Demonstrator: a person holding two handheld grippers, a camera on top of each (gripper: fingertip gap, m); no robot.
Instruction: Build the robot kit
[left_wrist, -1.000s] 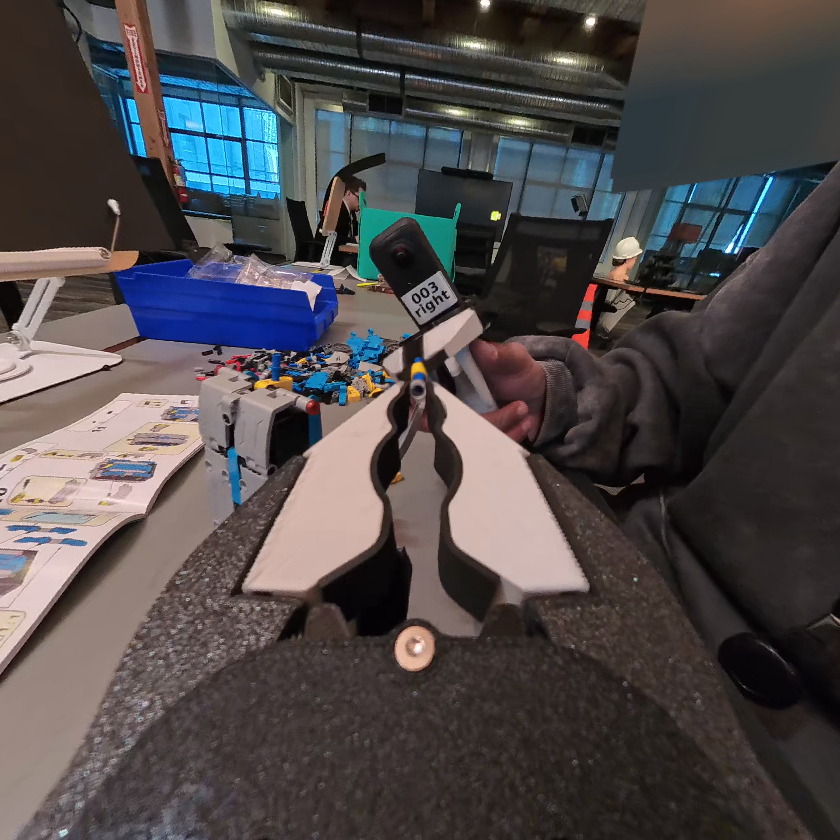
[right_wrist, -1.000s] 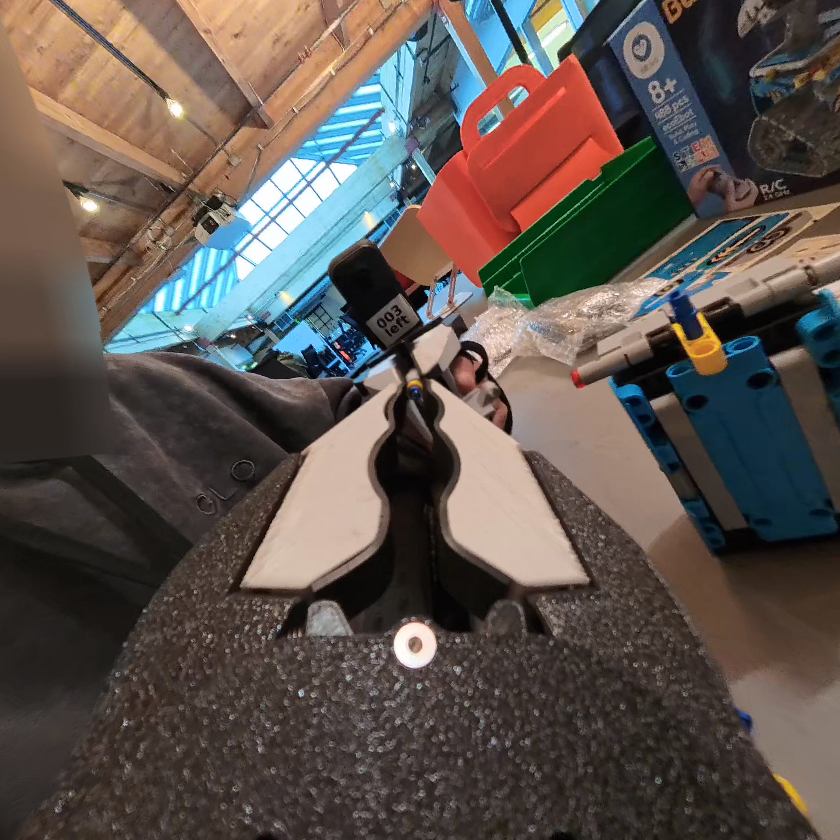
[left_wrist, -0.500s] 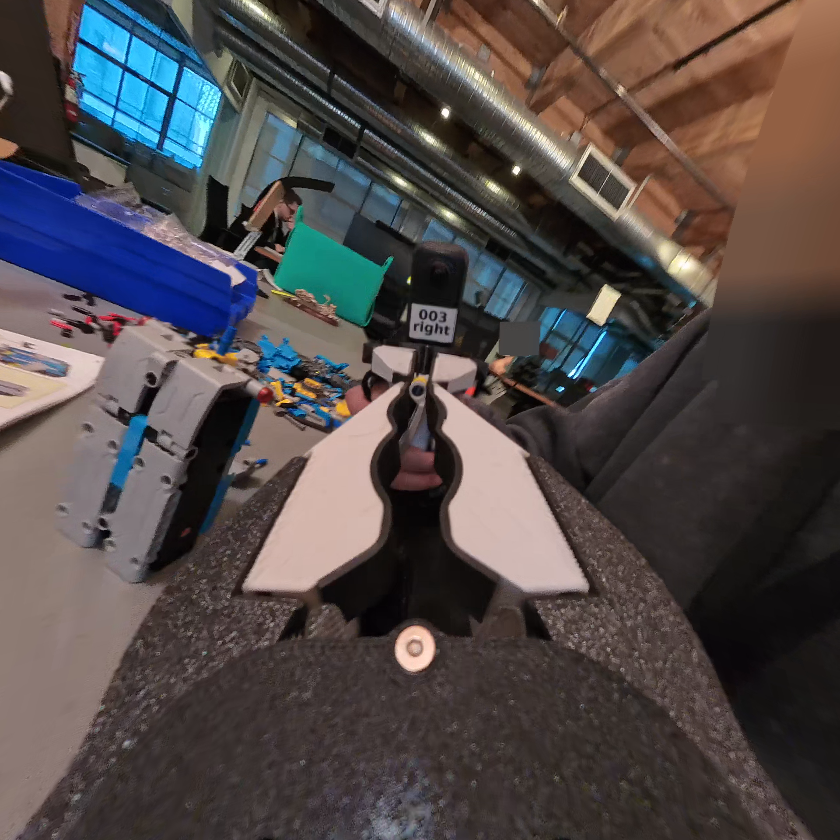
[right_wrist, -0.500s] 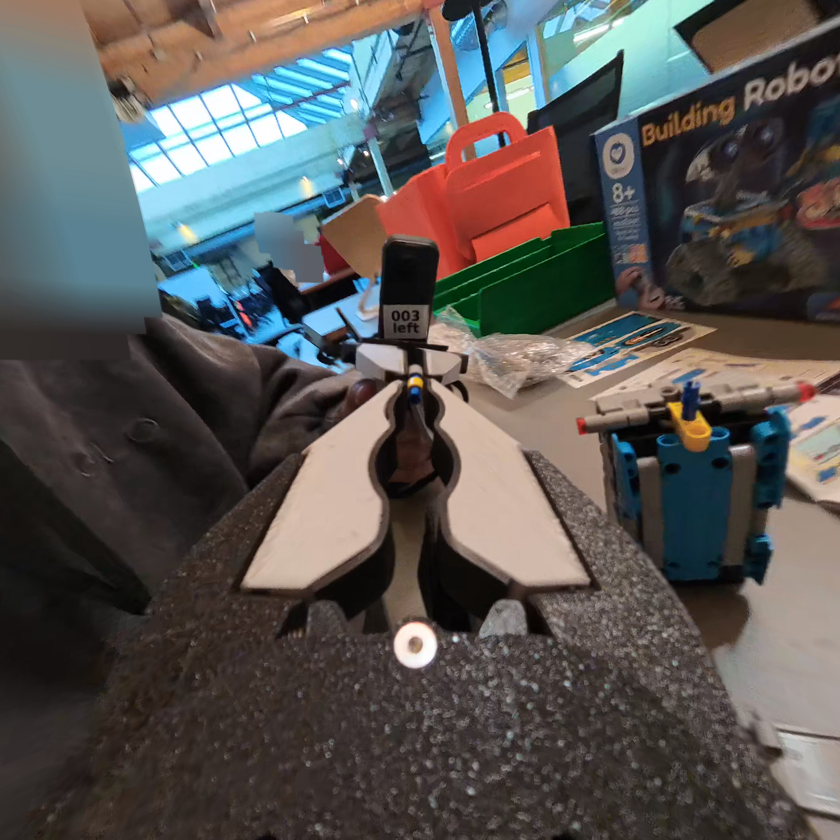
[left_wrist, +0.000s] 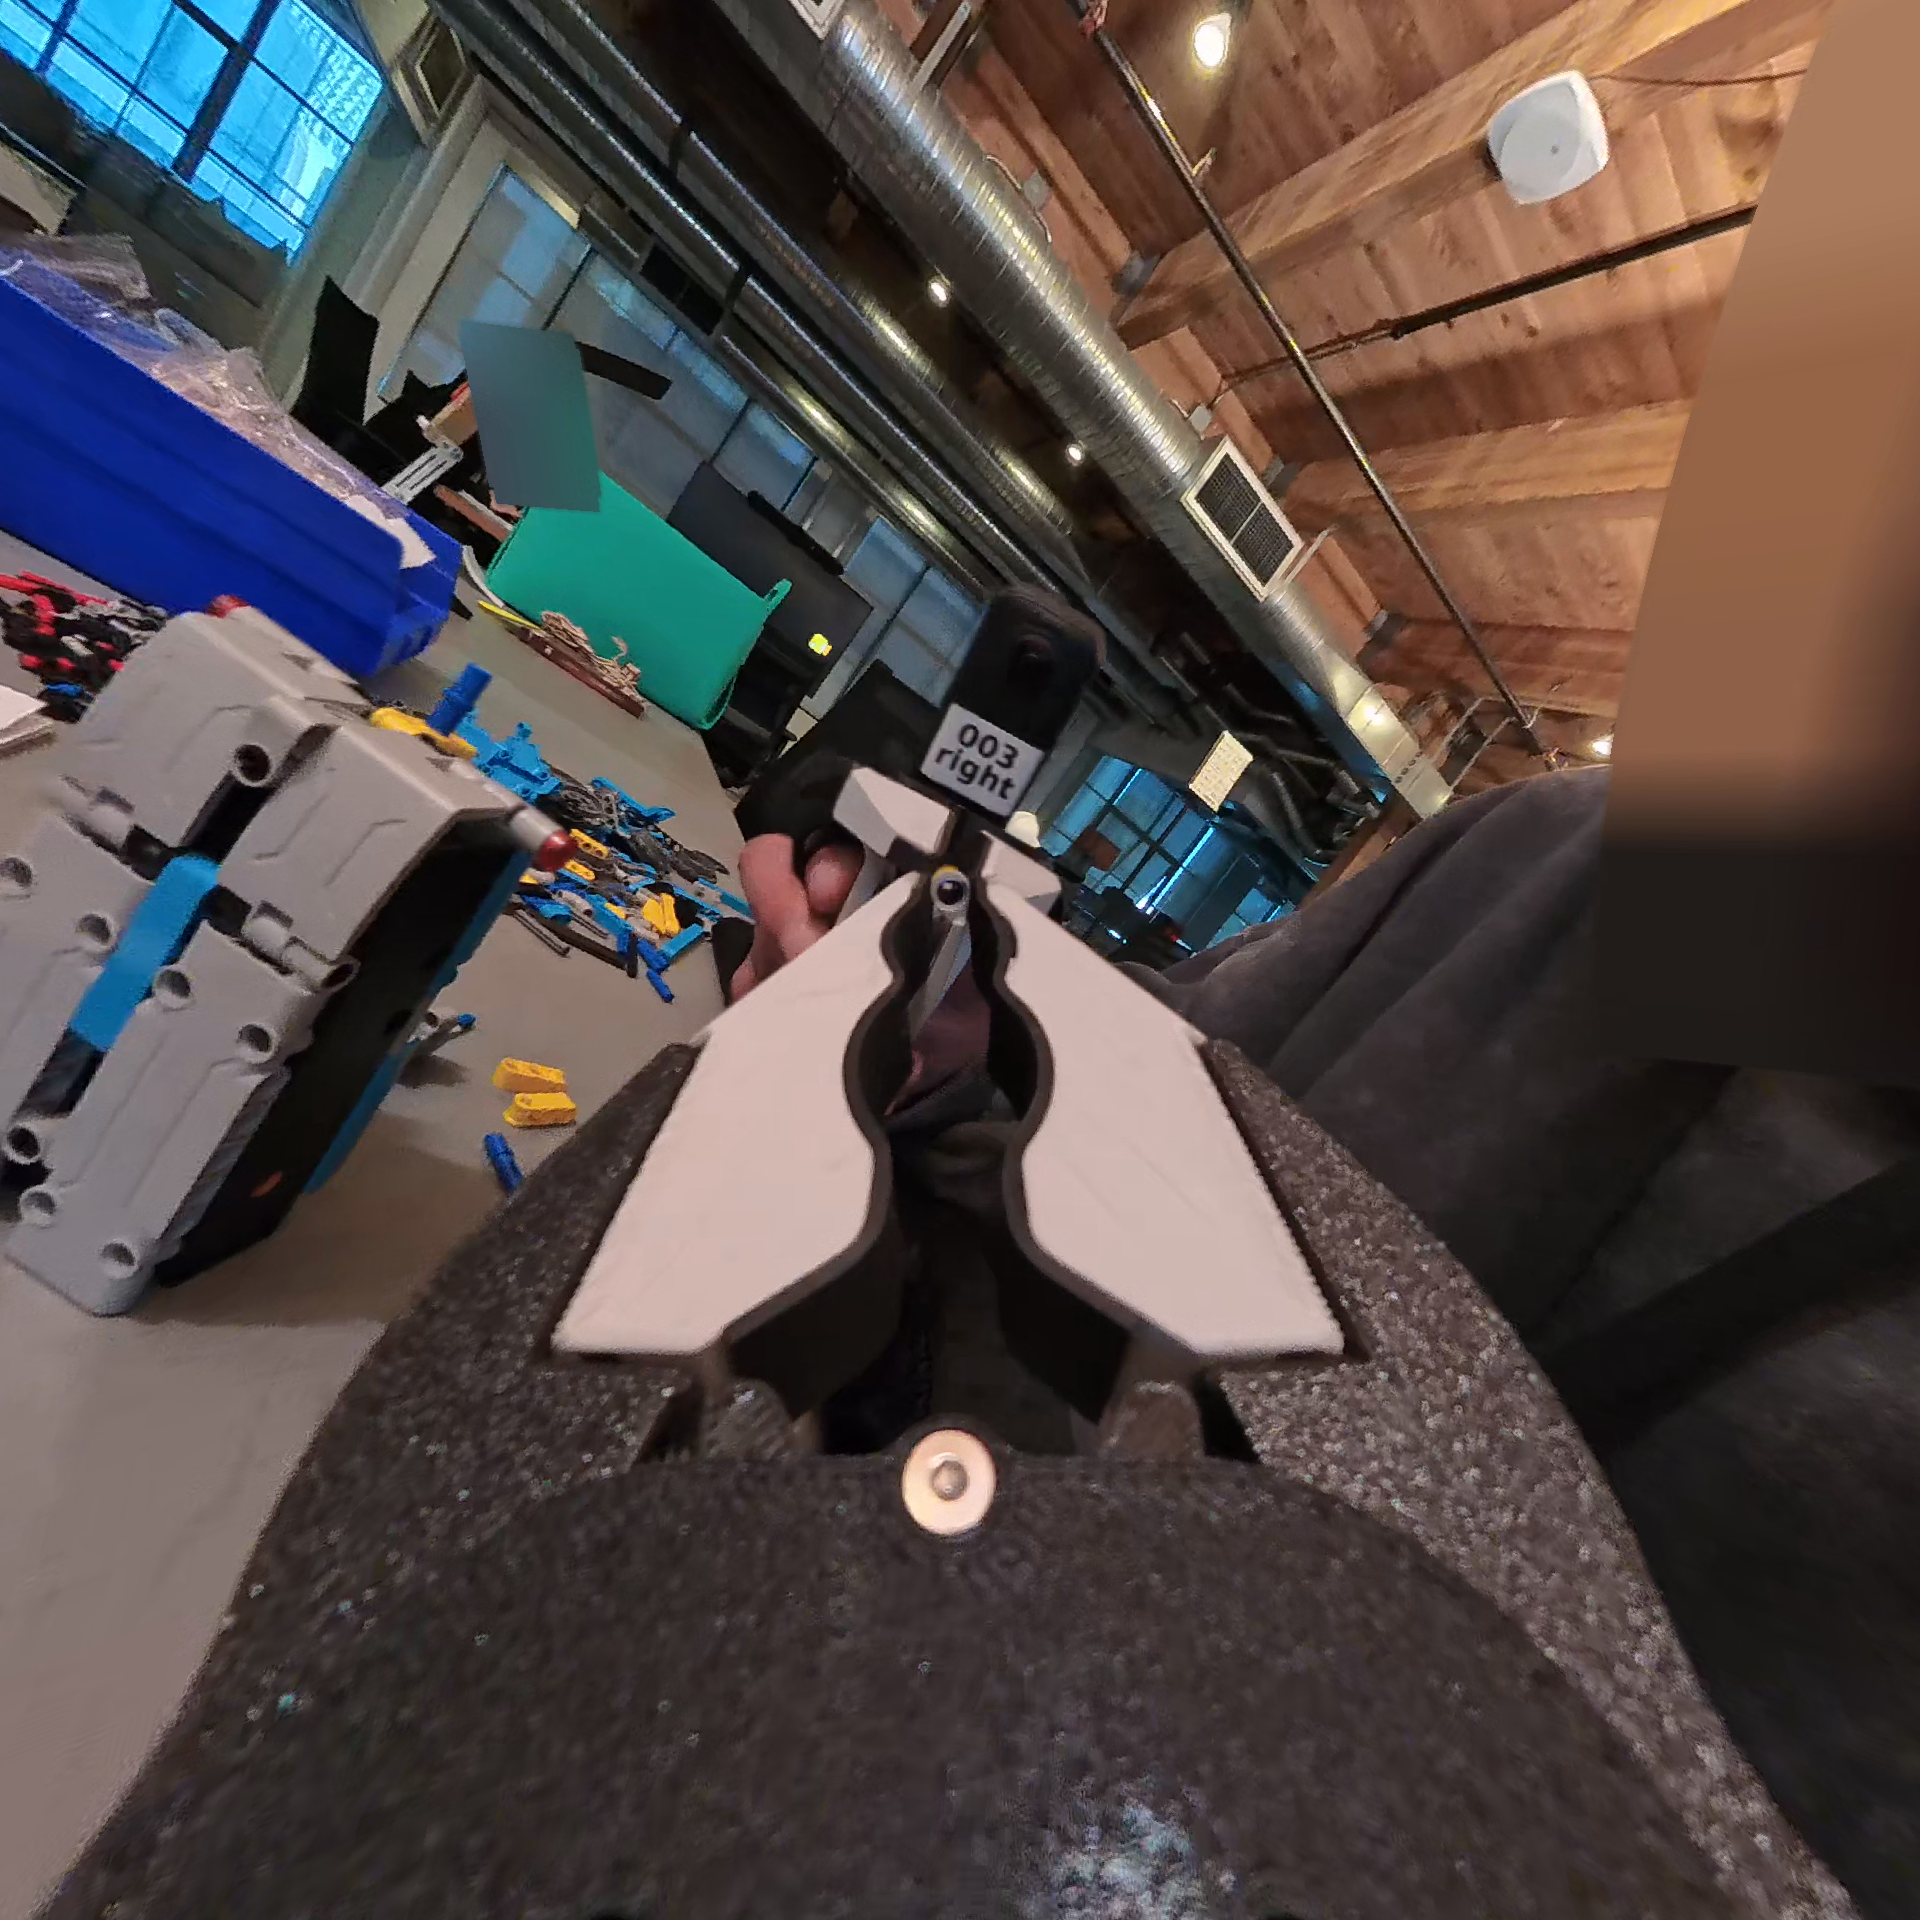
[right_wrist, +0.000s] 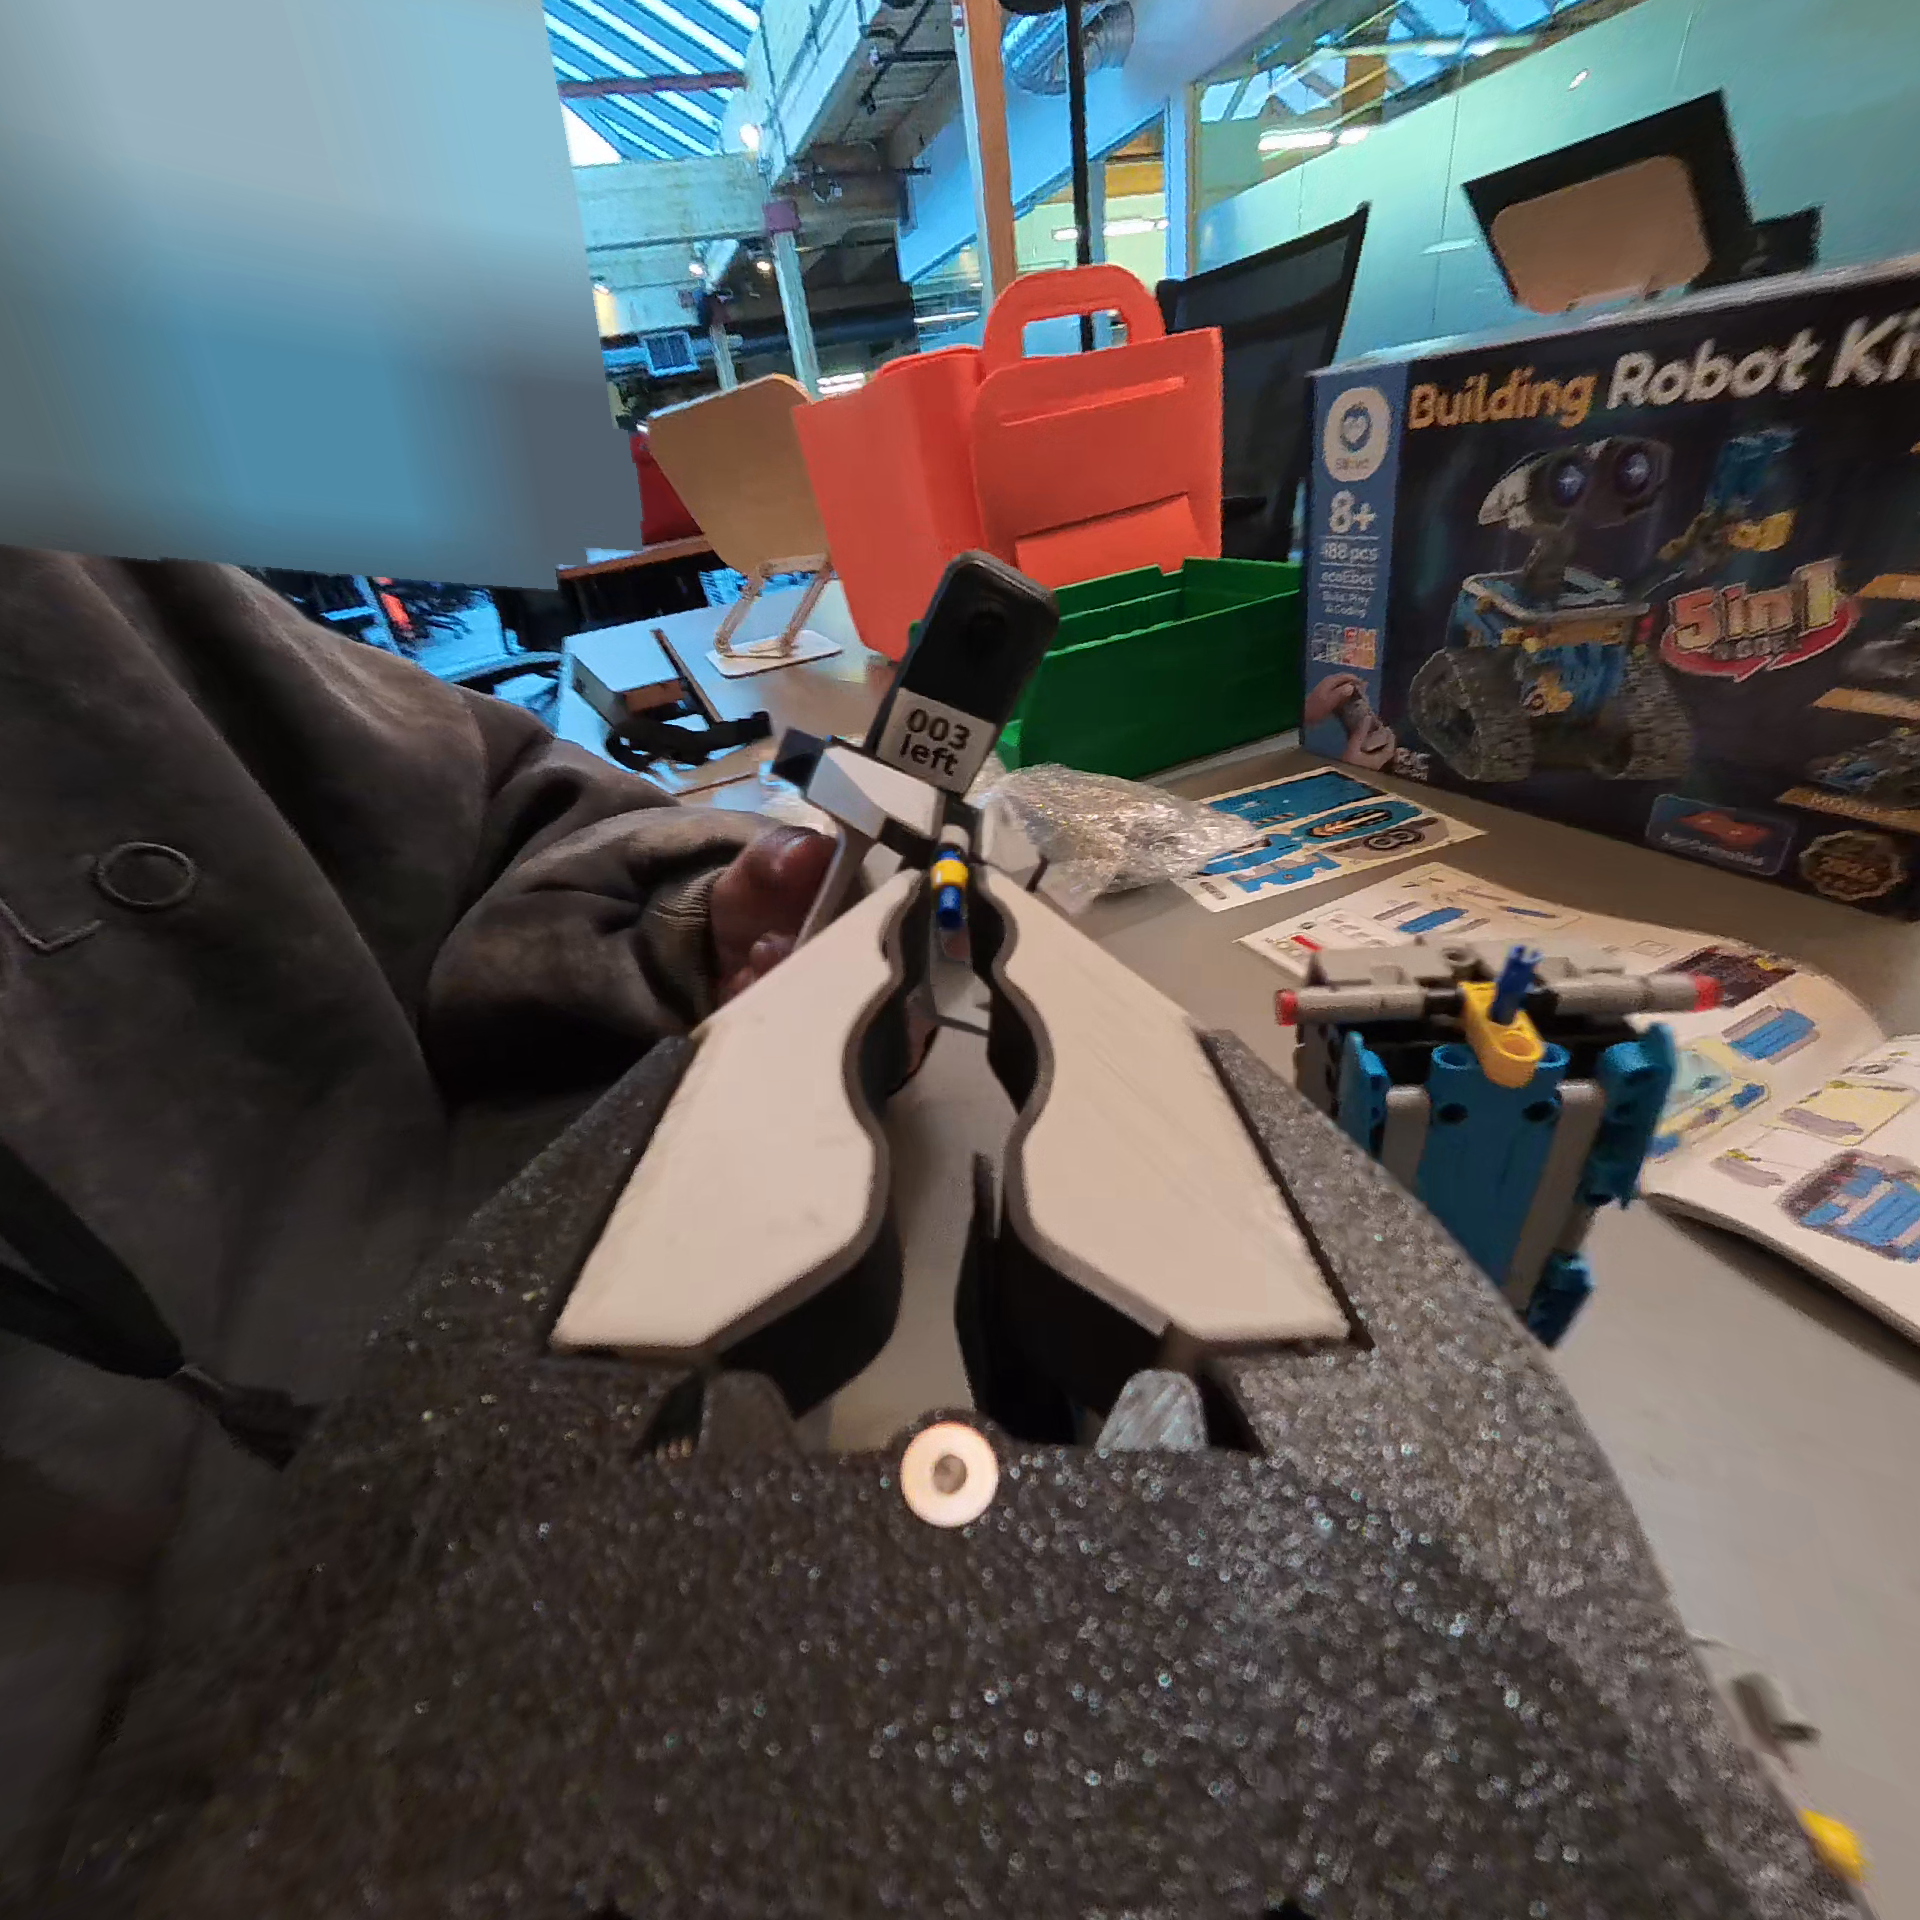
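Currently at the tips: the two grippers point nose to nose above the counter (left_wrist: 208, 1507), and their tips meet on one small part.
Left gripper (left_wrist: 948, 904): its fingers (left_wrist: 790, 1143) are closed to a sliver on a thin grey axle (left_wrist: 940, 956); the tool is rolled, so the counter tilts away at 9 o'clock.
Right gripper (right_wrist: 948, 883): its fingers pinch a blue-and-yellow pin (right_wrist: 948, 891) at 12 o'clock; whether pin and axle are one piece I cannot tell.
Hands: one hand (left_wrist: 790, 904) wraps the right gripper's handle, the other hand (right_wrist: 769, 894) the left's.
Block model (right_wrist: 1475, 1101): grey and blue, upright at 3 o'clock of the right gripper, untouched.
Surroundings: loose pieces (left_wrist: 603, 894), blue bin (left_wrist: 156, 520), green bin (right_wrist: 1143, 665), orange bag (right_wrist: 1039, 447), kit box (right_wrist: 1610, 582), instruction sheets (right_wrist: 1766, 1122).
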